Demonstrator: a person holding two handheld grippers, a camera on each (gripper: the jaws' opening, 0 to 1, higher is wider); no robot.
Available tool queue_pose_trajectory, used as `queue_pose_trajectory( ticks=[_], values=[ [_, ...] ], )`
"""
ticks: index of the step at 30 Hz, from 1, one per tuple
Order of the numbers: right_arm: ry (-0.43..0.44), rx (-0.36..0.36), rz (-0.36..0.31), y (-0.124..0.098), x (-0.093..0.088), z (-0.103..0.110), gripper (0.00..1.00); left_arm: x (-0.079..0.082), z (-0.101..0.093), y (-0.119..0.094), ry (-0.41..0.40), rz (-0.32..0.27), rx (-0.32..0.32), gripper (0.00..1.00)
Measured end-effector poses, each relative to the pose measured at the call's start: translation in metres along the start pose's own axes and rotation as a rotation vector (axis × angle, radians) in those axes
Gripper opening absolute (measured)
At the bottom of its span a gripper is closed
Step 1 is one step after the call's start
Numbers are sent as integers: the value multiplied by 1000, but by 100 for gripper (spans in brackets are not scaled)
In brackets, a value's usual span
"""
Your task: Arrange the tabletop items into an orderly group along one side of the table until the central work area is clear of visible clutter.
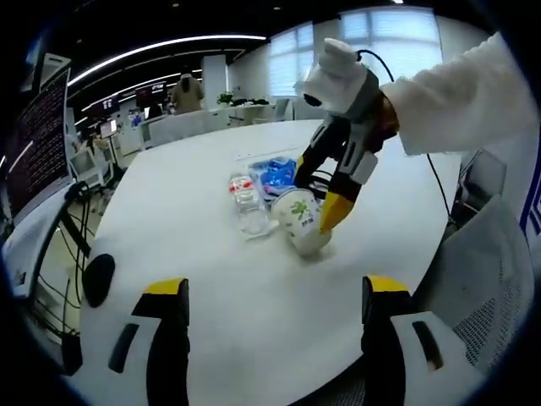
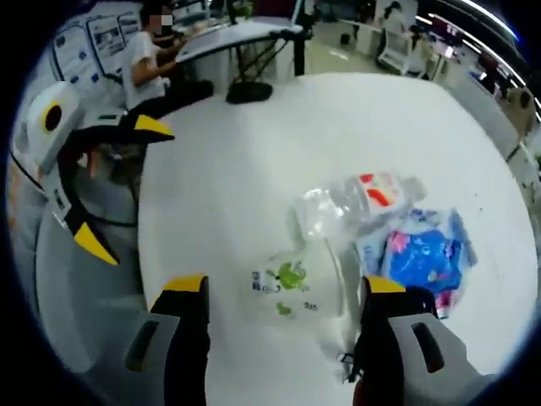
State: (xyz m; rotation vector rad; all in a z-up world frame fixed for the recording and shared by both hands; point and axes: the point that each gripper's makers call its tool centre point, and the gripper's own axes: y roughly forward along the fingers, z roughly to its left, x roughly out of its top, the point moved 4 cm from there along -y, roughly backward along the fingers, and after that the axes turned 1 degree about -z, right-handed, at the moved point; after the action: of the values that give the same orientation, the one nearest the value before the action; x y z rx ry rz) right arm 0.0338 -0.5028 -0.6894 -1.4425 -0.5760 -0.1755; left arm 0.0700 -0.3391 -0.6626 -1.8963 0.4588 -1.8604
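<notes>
The right gripper (image 1: pixel 317 207) is down on the white round table (image 1: pixel 211 279), jaws spread wide to either side of a paper cup (image 1: pixel 300 222) lying on its side, not yet closed on it. From the right gripper view the cup (image 2: pixel 296 283) sits squarely between the yellow-tipped jaws, its green leaf print facing up. The left gripper (image 1: pixel 275 292) hangs back over the near edge of the table, jaws wide and holding nothing; in the right gripper view it (image 2: pixel 101 182) stands off to the left, well apart from the pile. The cup is thin, waxy paper, a tapered tube that will roll and crumple, so the squeeze wants to be gentle and across the body, not on the rim. Just beside it lies a clear plastic bottle (image 1: pixel 247 201) with a red and white label, crinkly and see-through, also on its side (image 2: pixel 359 203). Touching that is a blue packet (image 2: pixel 427 258), glossy soft film with a pink flower print. All three huddle near the table's middle, so I judge the tidying barely begun. A dark flat pad (image 1: pixel 98 279) sits at the table's left edge. Lift cleanly; dragging the cup would nudge the bottle.
</notes>
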Motion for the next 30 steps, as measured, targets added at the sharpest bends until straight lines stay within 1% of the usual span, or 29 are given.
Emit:
queue_pose_trajectory(
  ticks=[4, 6, 9, 12, 15, 17, 18, 19, 21, 22, 23, 26, 27, 28, 30],
  values=[
    [-47, -41, 23, 10, -1, 2, 70, 0, 0, 0, -1, 0, 0, 85],
    [-48, -56, 27, 13, -2, 2, 69, 0, 0, 0, -3, -1, 0, 85],
    [-46, -72, 15, 18, -4, 2, 66, 0, 0, 0, -3, -1, -1, 85],
    [-93, -118, 48, 19, -8, -2, 62, 0, 0, 0, -4, -1, -2, 85],
    [-104, -135, 69, 23, -15, -2, 63, 0, -1, 0, -2, 1, -6, 85],
    [-105, -145, 68, 24, -17, -3, 63, 0, -2, 1, -2, 2, -8, 85],
    [-106, -159, 57, 23, -17, -4, 63, 0, -2, 1, -1, 2, -9, 85],
    [-112, -190, 25, 21, -14, -6, 63, 0, -2, 1, -2, 4, -10, 85],
    [-116, -209, 10, 18, -13, -6, 63, 0, -2, 1, -4, 5, -11, 85],
    [-123, -220, -9, 16, -11, -3, 62, 0, -2, 1, -4, 5, -11, 84],
    [-134, -226, -19, 16, -11, -2, 62, 0, -1, 1, -5, 5, -11, 84],
    [-190, -288, -47, 8, -9, 0, 62, 0, -1, 1, -12, 4, -12, 84],
    [-190, -295, -59, 6, -9, 2, 62, 0, -1, 1, -15, 3, -12, 84],
    [-198, -311, -85, 3, -7, 5, 62, 0, 0, 1, -20, 2, -11, 84],
    [-219, -339, -106, -4, -6, 8, 62, 0, 1, 0, -33, -1, -11, 84]
  ],
)
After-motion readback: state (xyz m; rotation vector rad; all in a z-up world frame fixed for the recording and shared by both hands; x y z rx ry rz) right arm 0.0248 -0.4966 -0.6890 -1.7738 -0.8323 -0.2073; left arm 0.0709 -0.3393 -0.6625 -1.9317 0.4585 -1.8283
